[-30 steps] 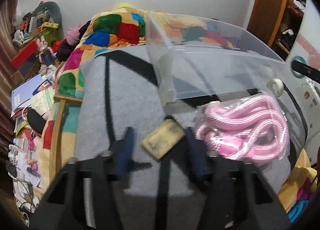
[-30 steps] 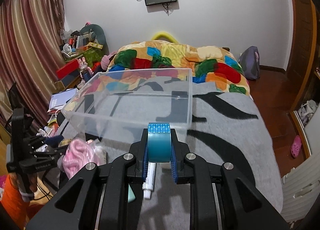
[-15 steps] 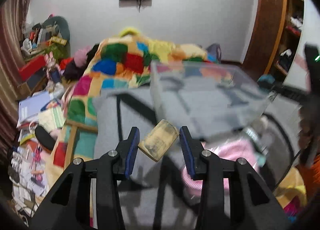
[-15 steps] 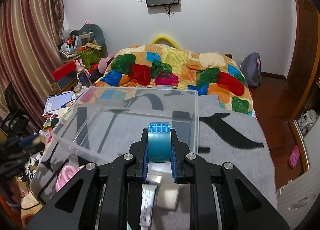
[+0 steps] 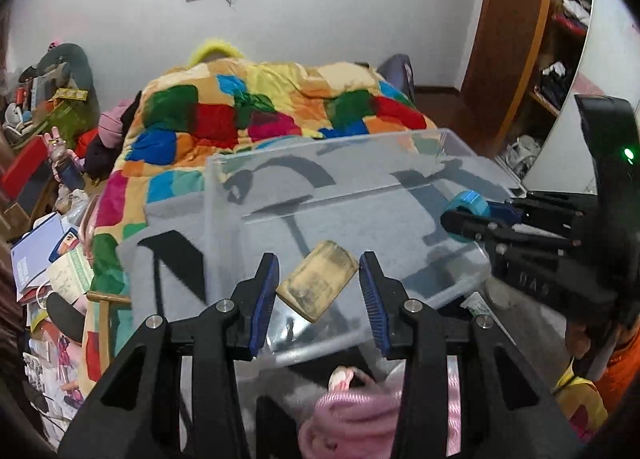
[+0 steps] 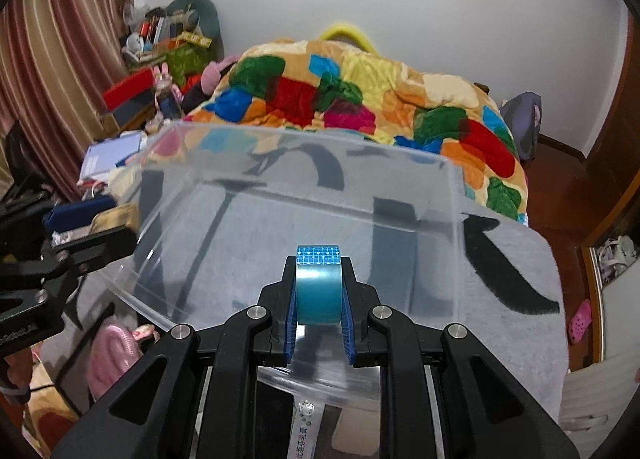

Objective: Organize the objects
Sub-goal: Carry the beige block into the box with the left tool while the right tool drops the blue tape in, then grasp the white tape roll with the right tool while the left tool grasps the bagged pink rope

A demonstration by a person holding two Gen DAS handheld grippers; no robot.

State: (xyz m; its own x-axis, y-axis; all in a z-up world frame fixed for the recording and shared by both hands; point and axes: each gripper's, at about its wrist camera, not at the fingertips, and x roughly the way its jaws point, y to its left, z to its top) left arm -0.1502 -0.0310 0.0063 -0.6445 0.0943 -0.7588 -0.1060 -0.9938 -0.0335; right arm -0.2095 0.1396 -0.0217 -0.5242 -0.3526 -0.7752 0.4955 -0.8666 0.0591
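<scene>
My left gripper (image 5: 318, 285) is shut on a tan, smudged rectangular block (image 5: 318, 285), held diagonally above the near part of a clear plastic bin (image 5: 360, 195). My right gripper (image 6: 318, 301) is shut on a roll of blue tape (image 6: 318, 287) and holds it over the bin's near wall (image 6: 256, 259). In the left wrist view the right gripper with the blue tape (image 5: 468, 205) reaches over the bin from the right. The bin looks empty and stands on a grey blanket (image 6: 512, 299) with black stripes.
A pink rope bundle in a bag (image 5: 360, 415) lies in front of the bin. A white tube (image 6: 306, 425) and a pale block (image 6: 352, 431) lie below my right gripper. A colourful quilt (image 6: 360, 99) covers the bed behind. Clutter fills the floor at left (image 5: 44, 267).
Both grippers have risen and moved forward over the bin with their objects. The pink rope has dropped to the bottom of the left wrist view.
</scene>
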